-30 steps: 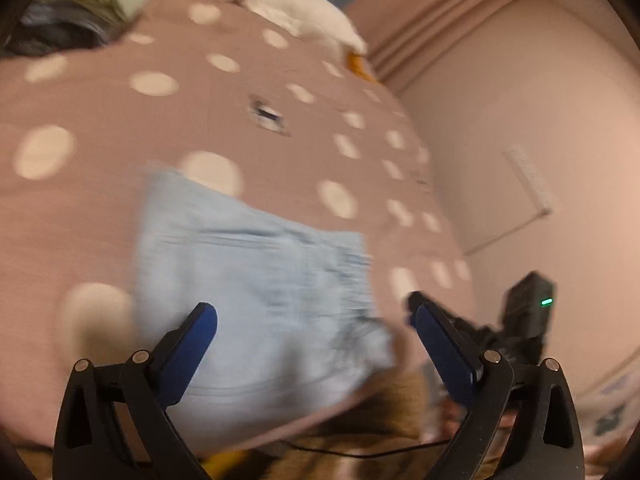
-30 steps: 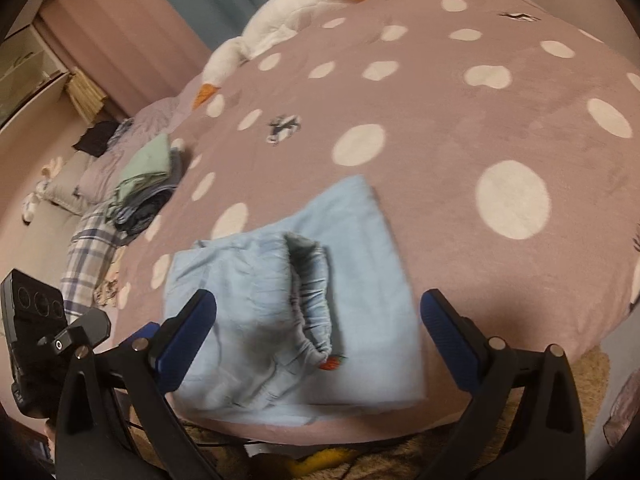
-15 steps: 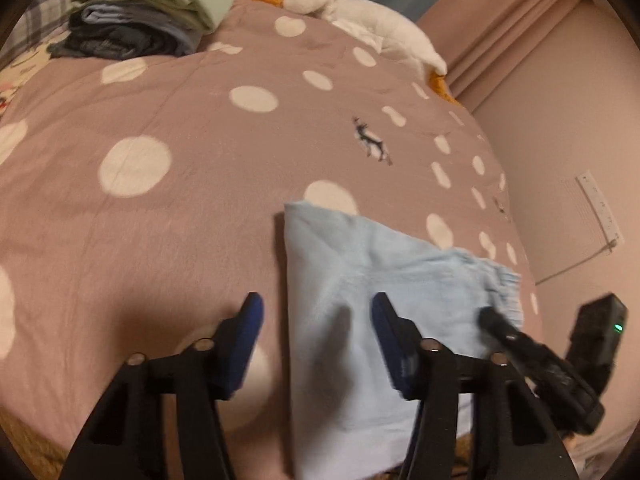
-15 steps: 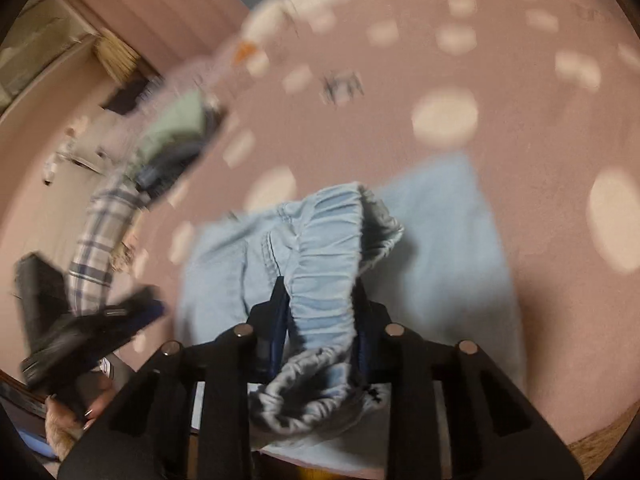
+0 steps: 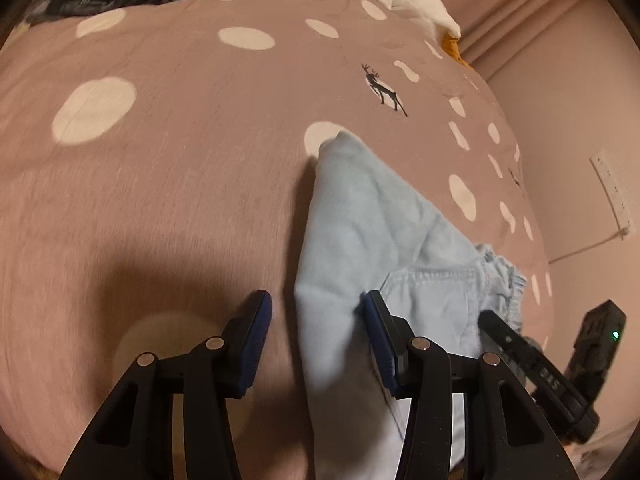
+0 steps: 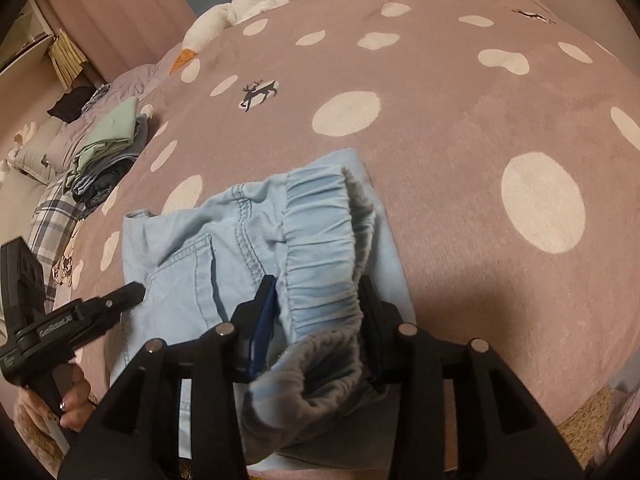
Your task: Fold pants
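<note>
Pants (image 6: 224,264), pale blue, lie folded near the foot edge of the dotted bedspread (image 6: 460,128). The right claw (image 6: 316,308) grasps their gathered waistband, its jaws easing apart. The left claw (image 5: 316,320) straddles the folded side edge, jaws closing, left pad clear of the cloth.

Dim, warm indoor light tints both views pinkish, and the fisheye bends the bedspread (image 5: 180,184) into a dome with black corners. Soft shadows pool at 7 o'clock in the left view and 4 o'clock in the right; the edges smear slightly
</note>
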